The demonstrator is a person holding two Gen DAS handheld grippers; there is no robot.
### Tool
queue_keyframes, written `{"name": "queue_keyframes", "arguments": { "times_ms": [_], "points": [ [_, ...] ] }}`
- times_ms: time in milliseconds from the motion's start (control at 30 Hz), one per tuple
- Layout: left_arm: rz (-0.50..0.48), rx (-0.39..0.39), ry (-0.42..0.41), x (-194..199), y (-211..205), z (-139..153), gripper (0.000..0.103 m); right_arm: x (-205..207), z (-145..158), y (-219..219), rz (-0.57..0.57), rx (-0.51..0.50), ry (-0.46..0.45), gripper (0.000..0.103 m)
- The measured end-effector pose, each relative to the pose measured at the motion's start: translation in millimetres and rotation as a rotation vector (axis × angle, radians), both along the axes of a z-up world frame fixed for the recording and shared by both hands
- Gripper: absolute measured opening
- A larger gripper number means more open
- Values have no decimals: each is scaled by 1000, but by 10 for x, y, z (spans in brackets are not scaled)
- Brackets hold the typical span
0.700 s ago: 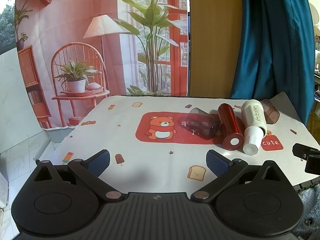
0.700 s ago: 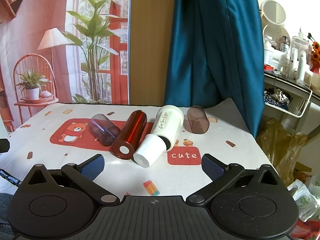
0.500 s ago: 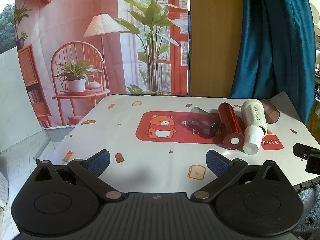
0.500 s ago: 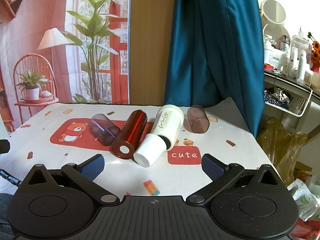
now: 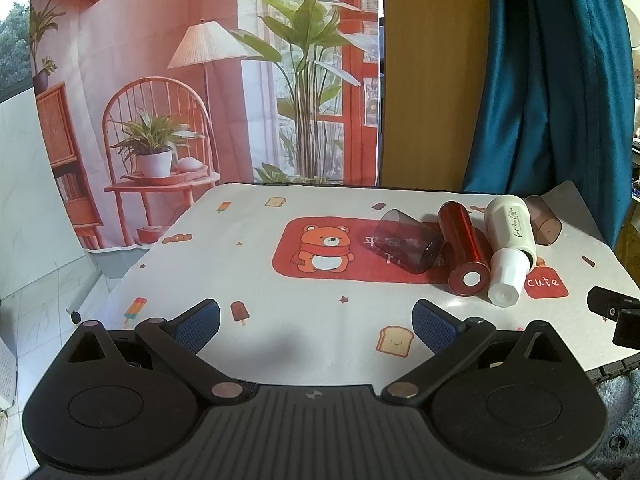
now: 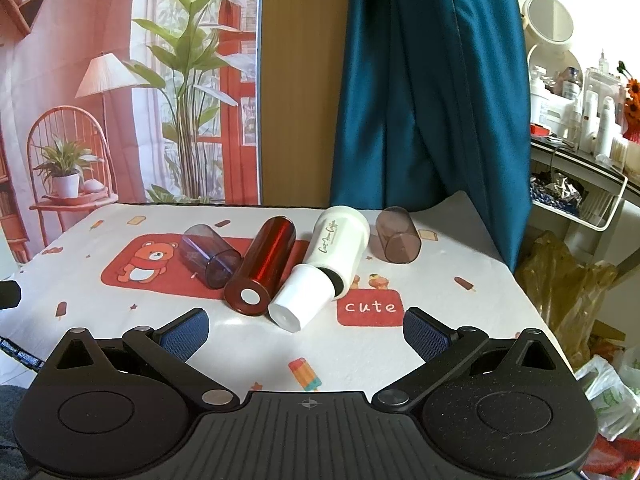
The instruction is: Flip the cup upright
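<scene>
Several cups lie on their sides in a row on the printed tablecloth [image 6: 120, 320]. From left: a clear purple cup [image 6: 210, 255], a shiny red tumbler [image 6: 264, 265], a white lidded coffee cup [image 6: 328, 256] and a clear brown cup [image 6: 397, 240]. They also show in the left wrist view: purple cup [image 5: 410, 246], red tumbler [image 5: 464, 254], white cup [image 5: 510, 244], brown cup [image 5: 542, 224]. My left gripper [image 5: 316, 320] is open and empty, near the table's front edge. My right gripper [image 6: 306, 330] is open and empty, in front of the white cup.
A teal curtain [image 6: 432, 100] and a wooden panel [image 6: 300, 80] stand behind the table. A shelf with bottles [image 6: 592, 128] and plastic bags [image 6: 568, 280] are at the right. The right gripper's tip [image 5: 612, 312] shows at the left view's right edge.
</scene>
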State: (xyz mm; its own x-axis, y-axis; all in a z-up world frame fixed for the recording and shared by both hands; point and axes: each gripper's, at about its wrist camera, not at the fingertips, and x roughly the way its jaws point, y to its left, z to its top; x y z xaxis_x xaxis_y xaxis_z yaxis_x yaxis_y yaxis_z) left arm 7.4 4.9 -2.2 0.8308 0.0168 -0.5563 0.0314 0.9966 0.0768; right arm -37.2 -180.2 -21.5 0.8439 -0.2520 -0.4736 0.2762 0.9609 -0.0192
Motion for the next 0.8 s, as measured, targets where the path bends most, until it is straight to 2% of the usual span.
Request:
{"name": "queue_keyframes", "arguments": {
  "times_ms": [800],
  "points": [
    [6, -5, 13, 32, 7, -3, 103, 23, 8, -10, 0, 5, 7, 103]
  ]
}}
